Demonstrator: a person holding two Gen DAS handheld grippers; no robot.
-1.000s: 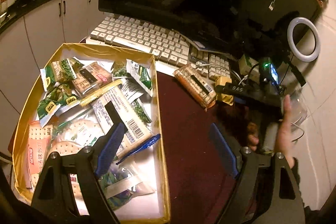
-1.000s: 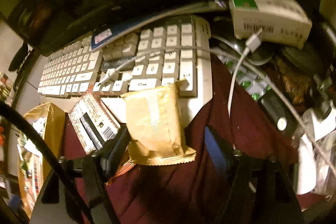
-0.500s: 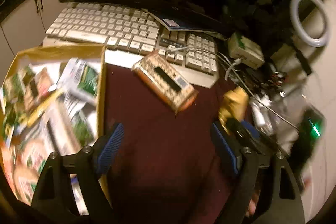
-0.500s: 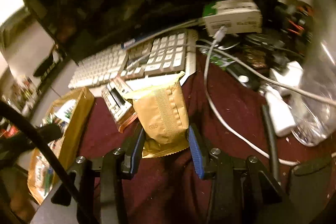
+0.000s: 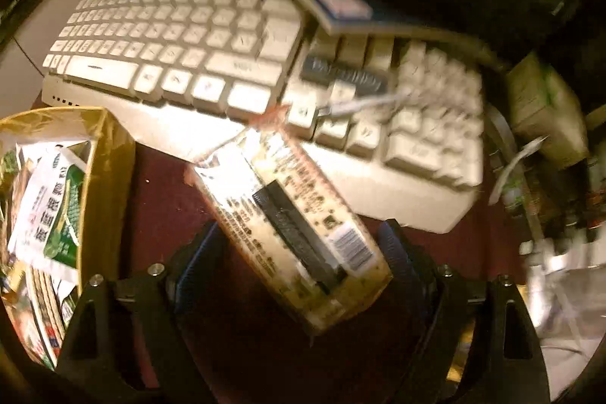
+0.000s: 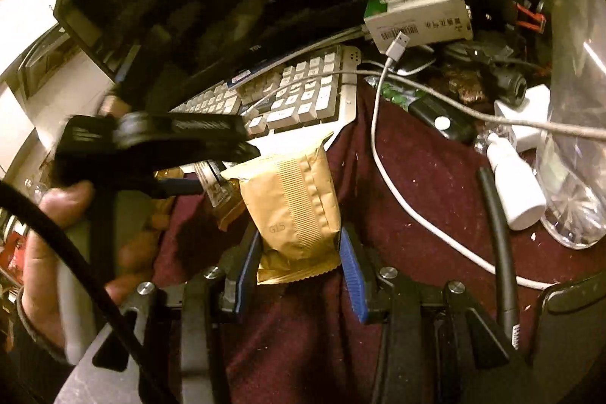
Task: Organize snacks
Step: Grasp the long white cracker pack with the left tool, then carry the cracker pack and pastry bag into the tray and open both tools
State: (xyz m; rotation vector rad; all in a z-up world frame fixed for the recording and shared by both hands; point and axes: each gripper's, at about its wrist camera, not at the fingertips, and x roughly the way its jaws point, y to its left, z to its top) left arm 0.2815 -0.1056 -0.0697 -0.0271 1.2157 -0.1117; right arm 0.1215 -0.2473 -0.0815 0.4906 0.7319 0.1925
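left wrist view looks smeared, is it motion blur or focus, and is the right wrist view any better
Left wrist view: streaky smear on the keyboard and glare on the cracker pack suggest motion blur. Right wrist view: the tan packet between the right tongs is crisp; only the left tongs blur.

Left tool [image 5: 299, 248] open w/ cracker pack [image 5: 291, 218] btwn fingers, gold box [image 5: 108, 177] at left.
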